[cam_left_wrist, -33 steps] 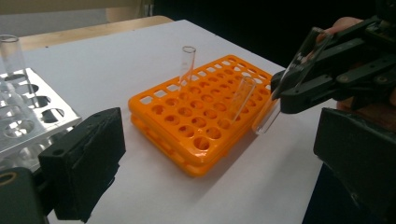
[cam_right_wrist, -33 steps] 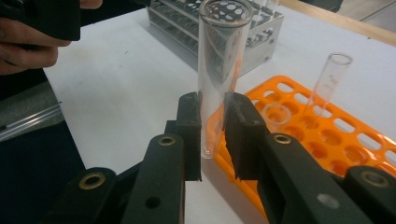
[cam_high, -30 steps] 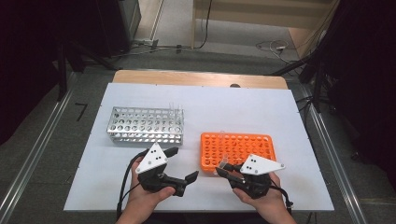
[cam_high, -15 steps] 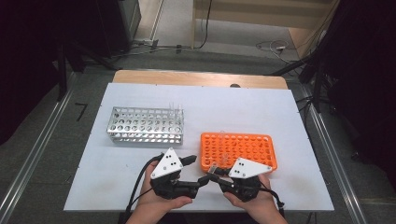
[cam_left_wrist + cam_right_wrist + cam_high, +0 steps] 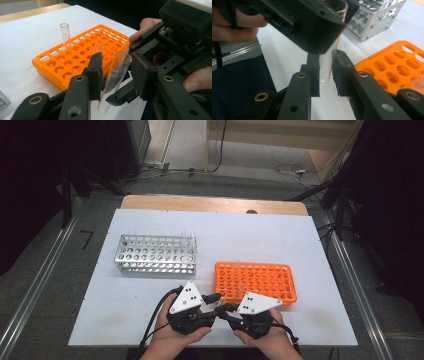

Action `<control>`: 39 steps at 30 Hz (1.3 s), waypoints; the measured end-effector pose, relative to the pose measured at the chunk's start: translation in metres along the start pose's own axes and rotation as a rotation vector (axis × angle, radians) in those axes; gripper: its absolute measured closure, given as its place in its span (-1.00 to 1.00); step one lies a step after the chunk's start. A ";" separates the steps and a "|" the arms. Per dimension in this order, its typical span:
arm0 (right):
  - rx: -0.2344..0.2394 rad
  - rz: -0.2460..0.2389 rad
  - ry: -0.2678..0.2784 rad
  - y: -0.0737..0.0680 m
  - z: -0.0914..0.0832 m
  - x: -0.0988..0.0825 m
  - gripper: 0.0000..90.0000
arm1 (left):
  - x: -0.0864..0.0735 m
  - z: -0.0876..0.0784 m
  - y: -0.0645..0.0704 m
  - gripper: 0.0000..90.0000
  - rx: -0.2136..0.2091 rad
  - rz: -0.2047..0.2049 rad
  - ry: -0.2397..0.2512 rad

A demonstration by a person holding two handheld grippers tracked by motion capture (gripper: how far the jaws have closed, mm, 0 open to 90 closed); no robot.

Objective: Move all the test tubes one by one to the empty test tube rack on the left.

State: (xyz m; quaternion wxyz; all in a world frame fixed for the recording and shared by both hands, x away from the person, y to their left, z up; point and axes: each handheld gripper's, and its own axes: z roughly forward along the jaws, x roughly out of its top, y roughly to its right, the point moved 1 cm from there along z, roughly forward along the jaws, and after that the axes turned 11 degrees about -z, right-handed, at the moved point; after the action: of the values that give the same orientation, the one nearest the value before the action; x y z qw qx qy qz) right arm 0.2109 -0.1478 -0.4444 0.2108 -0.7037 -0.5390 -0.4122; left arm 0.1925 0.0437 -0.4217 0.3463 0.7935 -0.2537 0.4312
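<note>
One glass tube (image 5: 113, 82) tilted, mouth up, right gripper (image 5: 325, 72) fingers clamped on it; left gripper (image 5: 116, 72) fingers closing around it.

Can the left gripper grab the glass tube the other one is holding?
Probably yes. The tube sits between the left gripper's fingers, which have just been closing around it; nothing blocks them. The right gripper grips it lower down.

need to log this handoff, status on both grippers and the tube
Right gripper shut on glass test tube. Left gripper fingers just been closing around same tube, gap still showing. Orange rack just beyond, nothing in the way.
</note>
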 end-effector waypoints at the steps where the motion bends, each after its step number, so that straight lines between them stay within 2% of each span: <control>1: 0.002 0.000 0.000 0.000 0.000 0.000 0.65 | 0.000 0.001 0.000 0.42 0.002 0.002 -0.004; 4: 0.008 0.003 -0.002 0.000 0.000 0.000 0.65 | -0.001 0.002 0.000 0.43 0.012 0.011 -0.016; 8: 0.010 0.002 -0.005 0.000 0.000 0.000 0.65 | -0.002 0.003 0.000 0.53 0.008 0.022 -0.023; 23: 0.007 0.003 -0.002 0.000 -0.004 -0.001 0.65 | -0.001 0.001 0.000 0.66 0.015 0.008 -0.013; 31: -0.004 0.005 -0.001 0.001 -0.006 -0.002 0.65 | 0.000 0.003 0.000 0.68 0.013 0.030 -0.006; 39: -0.016 0.002 0.010 0.001 -0.006 -0.001 0.65 | 0.002 0.003 -0.001 0.68 0.006 0.016 0.007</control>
State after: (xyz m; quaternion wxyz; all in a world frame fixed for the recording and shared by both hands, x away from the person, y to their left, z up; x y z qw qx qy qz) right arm 0.2098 -0.1536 -0.4417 0.2083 -0.7037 -0.5339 -0.4200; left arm 0.1955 0.0420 -0.4219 0.3415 0.7909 -0.2576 0.4376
